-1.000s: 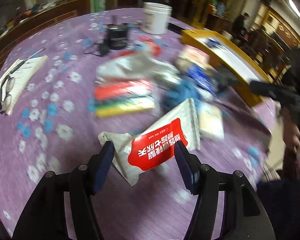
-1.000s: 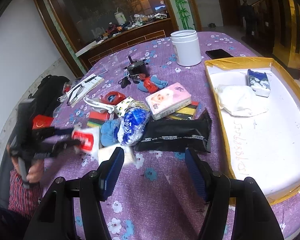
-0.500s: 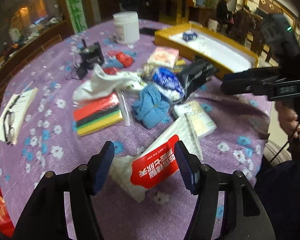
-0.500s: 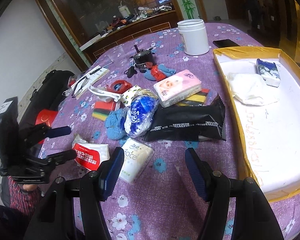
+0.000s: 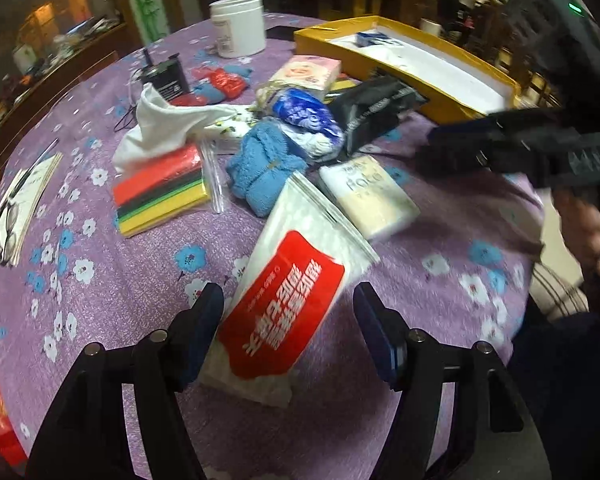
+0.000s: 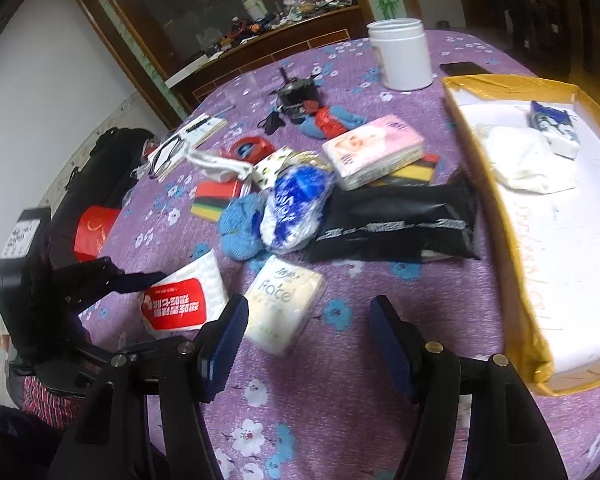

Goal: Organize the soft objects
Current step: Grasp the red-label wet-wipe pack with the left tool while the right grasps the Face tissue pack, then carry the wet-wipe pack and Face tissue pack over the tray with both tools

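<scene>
Round table under a purple floral cloth point(image 6: 380, 360), dim wood-panelled room behind. Left gripper point(image 5: 288, 320) has its jaws spread wide, straddling the near end of a white tissue pack with a red label point(image 5: 288, 304); its pads do not appear to press on it, and whether the pack lies on the cloth or is slightly lifted cannot be told. Judgement: the step in hand is taking this pack, so the jaws should close across its narrow width, near the middle of the red label, gently, since the plastic film is slick and the fill compresses. Right gripper point(image 6: 304, 340) is also open and holds nothing, hovering over bare cloth; just ahead of its left finger lies a cream "Face" tissue pack point(image 6: 284, 304), a soft rectangular block in glossy wrap. Further ahead, a fuzzy blue towel point(image 6: 240, 232) is bunched against a rounded blue-and-white bag point(image 6: 296, 208), and a long black crinkly pouch point(image 6: 396, 228) lies ahead of the right finger. Beyond those, a pink tissue pack point(image 6: 376, 152) rests on striped sponges. Ahead and right sits the yellow-rimmed tray point(image 6: 496, 184) with a white floor, already holding a crumpled white cloth point(image 6: 520, 164) and a small blue pack point(image 6: 556, 128). A white plastic jar point(image 6: 404, 56) stands farthest.
</scene>
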### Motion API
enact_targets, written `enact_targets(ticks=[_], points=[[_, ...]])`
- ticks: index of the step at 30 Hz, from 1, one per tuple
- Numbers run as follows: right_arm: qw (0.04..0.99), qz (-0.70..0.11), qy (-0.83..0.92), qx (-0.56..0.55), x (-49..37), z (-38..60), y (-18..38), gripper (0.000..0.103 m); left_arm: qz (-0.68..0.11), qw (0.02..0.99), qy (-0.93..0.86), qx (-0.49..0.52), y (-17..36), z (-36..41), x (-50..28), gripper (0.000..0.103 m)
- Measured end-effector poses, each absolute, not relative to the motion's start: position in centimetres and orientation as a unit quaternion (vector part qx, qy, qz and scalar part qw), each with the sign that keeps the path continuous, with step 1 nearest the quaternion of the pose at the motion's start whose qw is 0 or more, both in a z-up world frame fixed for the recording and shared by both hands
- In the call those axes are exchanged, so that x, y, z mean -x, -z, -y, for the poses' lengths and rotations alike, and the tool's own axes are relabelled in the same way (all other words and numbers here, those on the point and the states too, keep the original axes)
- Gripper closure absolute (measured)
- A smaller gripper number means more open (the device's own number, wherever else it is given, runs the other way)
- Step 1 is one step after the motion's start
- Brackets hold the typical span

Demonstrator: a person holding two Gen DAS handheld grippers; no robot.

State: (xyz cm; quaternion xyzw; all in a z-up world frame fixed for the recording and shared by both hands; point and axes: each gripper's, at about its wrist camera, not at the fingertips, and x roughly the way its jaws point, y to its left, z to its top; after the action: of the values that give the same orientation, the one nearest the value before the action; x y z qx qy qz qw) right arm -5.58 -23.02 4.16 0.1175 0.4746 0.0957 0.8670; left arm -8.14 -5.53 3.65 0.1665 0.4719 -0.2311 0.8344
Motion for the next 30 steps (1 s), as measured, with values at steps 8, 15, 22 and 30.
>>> enact_targets(ticks=[8,15,22,30], points=[[0.856,-0.498,-0.097,-0.099,5.4,20.8,-2.8,0.037,-0.452,0.858,0.162,-0.183,-3.5,5.0,8.1,0.063],[0.849,-0.513,-0.101,-0.073,4.6,18.1,-1.8,0.037,-0.476,0.86,0.14,-0.121,-3.0,0.9,6.6,0.062],[0.846,-0.527,-0.061,-0.055,3.2,17.1,-0.7,0.038,-0.483,0.858,0.122,-0.126,-1.6,0.9,6.1,0.061],[0.849,-0.523,-0.058,-0.047,3.5,17.2,-0.9,0.052,-0.461,0.874,0.121,-0.097,-2.6,0.5,6.4,0.066]])
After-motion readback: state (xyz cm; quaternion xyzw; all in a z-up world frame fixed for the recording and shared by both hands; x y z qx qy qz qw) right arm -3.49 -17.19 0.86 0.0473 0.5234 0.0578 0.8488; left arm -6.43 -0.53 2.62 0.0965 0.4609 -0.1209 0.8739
